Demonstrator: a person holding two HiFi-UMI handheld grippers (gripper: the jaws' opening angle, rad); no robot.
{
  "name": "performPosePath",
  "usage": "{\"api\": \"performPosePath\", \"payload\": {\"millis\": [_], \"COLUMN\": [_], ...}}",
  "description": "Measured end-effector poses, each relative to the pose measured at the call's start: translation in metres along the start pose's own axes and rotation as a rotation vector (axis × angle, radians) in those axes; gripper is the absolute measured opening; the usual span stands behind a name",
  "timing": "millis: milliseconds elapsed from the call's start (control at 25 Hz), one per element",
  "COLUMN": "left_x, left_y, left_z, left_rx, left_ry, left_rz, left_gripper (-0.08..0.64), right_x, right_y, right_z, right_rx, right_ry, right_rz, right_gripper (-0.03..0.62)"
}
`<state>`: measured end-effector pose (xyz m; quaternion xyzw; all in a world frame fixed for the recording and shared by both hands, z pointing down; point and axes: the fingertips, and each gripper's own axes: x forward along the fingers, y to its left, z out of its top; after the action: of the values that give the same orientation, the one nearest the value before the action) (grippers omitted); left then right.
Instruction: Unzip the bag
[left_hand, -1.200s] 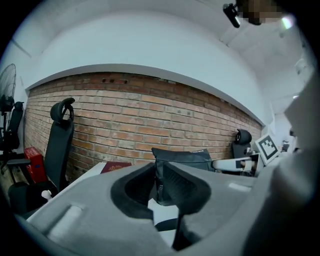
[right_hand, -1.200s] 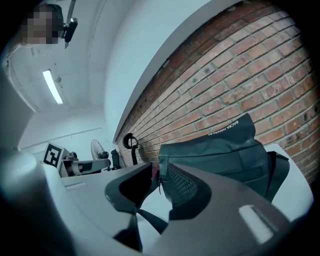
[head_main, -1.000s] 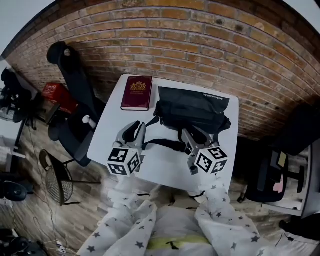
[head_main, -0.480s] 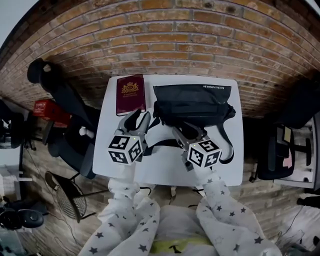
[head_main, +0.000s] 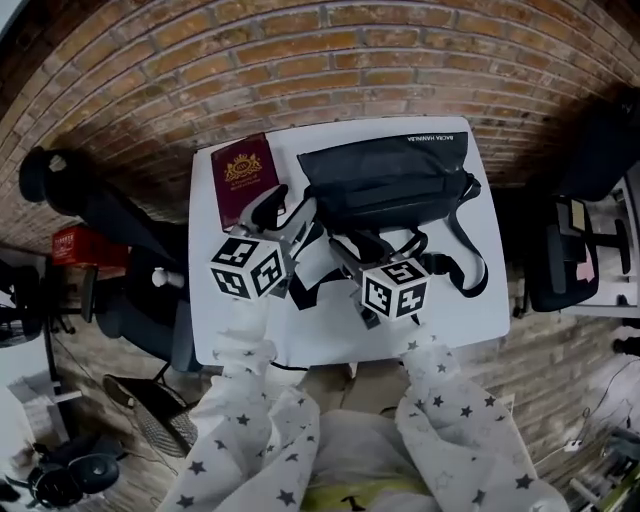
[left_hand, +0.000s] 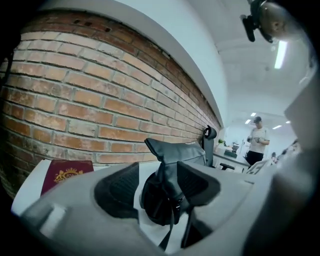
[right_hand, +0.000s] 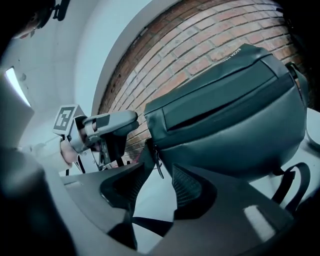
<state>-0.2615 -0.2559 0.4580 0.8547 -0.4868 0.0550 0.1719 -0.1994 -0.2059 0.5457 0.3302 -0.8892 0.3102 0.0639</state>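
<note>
A black bag (head_main: 385, 180) lies on the white table (head_main: 450, 315), its strap (head_main: 470, 265) looped off to the right. My left gripper (head_main: 287, 212) is at the bag's left end. Its jaws have just been opening, and in the left gripper view that end of the bag (left_hand: 160, 195) shows in the gap of the left gripper (left_hand: 157, 182), clear of the pads. My right gripper (head_main: 355, 245) is just in front of the bag. The right gripper (right_hand: 157, 185) has also been opening, with the zipper pull (right_hand: 158, 162) hanging between its jaws, ungripped.
A maroon booklet (head_main: 243, 178) lies on the table left of the bag, close to my left gripper. A brick wall (head_main: 330, 70) runs behind the table. Office chairs stand to the left (head_main: 110, 215) and right (head_main: 570, 270). A person (left_hand: 257, 142) stands far off.
Both grippers have moved forward and closer to the bag's left end, and their jaws stand wider apart than a second ago. The head view has shifted.
</note>
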Motion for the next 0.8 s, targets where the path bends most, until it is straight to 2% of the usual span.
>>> {"api": "performPosePath", "payload": {"millis": [120, 280, 800], "left_x": [0.010, 0.023, 0.045], "left_y": [-0.002, -0.006, -0.014], "left_z": [-0.003, -0.003, 0.003], "left_rx": [0.006, 0.016, 0.041], "left_ry": [0.012, 0.023, 0.034], "left_rz": [-0.067, -0.119, -0.209], "left_gripper": [0.259, 0.264, 0.264], "right_x": [0.006, 0.013, 0.029], "right_y": [0.001, 0.002, 0.005], "right_z": [-0.008, -0.016, -0.020], "right_rx": [0.016, 0.055, 0.117], "right_ry": [0.006, 0.021, 0.032], "right_rz": [-0.009, 0.002, 0.022], "right_gripper": [0.201, 0.201, 0.151]}}
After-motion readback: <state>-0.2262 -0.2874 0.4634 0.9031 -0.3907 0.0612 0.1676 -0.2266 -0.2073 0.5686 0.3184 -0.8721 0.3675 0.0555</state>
